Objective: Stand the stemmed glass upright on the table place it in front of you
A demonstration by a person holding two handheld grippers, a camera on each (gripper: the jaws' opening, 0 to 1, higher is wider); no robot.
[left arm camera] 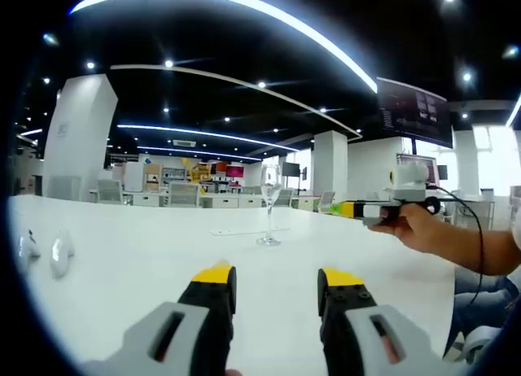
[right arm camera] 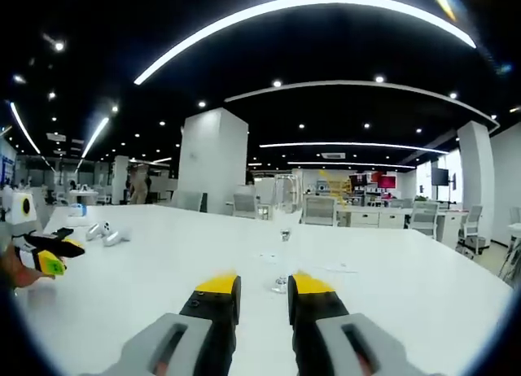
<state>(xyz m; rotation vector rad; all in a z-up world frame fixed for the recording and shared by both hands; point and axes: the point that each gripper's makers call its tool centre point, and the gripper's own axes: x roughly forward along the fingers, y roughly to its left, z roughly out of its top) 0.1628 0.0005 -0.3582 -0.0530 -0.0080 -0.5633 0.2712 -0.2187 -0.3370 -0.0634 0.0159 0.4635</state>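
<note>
The left gripper (left arm camera: 275, 285) hangs with jaws apart and empty. Ahead, the clear stemmed wine glass (left arm camera: 269, 209) stands upright on the white table (left arm camera: 130, 266); light, slippery, fragile, best pinched at the thin stem. The right gripper (right arm camera: 262, 290) holds jaws slightly parted, empty.

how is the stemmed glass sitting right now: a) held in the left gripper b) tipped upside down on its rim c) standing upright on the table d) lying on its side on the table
c: the stemmed glass stands on its foot on the white table, bowl up, with the open left gripper short of it and holding nothing.
</note>
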